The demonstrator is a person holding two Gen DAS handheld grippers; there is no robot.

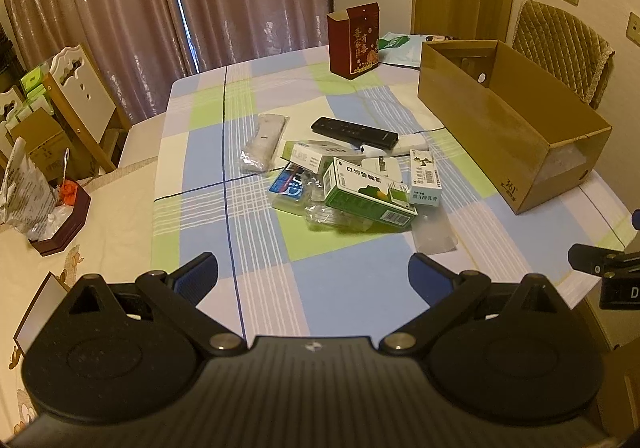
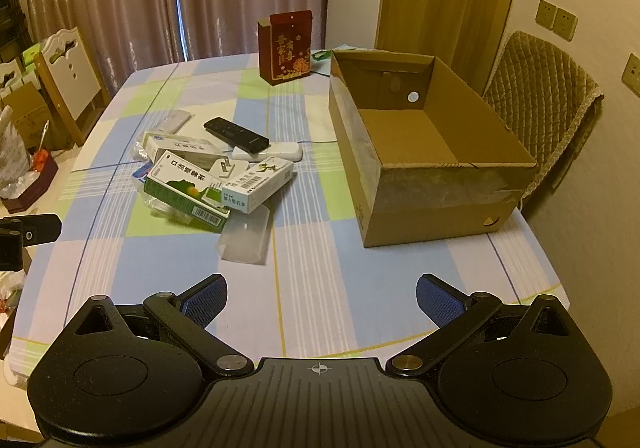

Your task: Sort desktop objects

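Observation:
A pile of small objects lies mid-table: a black remote point(image 1: 354, 132) point(image 2: 236, 134), a green-and-white medicine box point(image 1: 368, 195) point(image 2: 188, 187), a white medicine box point(image 1: 425, 175) point(image 2: 258, 183), a white plug adapter point(image 2: 226, 169), a wrapped white remote point(image 1: 263, 141) and a clear plastic case point(image 2: 245, 238). An open cardboard box point(image 1: 512, 127) point(image 2: 416, 151) stands to their right and holds nothing I can see. My left gripper point(image 1: 312, 274) is open and empty, over the table short of the pile. My right gripper point(image 2: 322, 296) is open and empty, near the table's front edge.
A dark red gift box point(image 1: 354, 41) point(image 2: 285, 45) stands upright at the table's far side. A checked cloth point(image 1: 208, 207) covers the table. A padded chair point(image 2: 540, 95) is behind the cardboard box. A wooden chair point(image 1: 80, 95) and a red tray point(image 1: 60, 215) are at the left.

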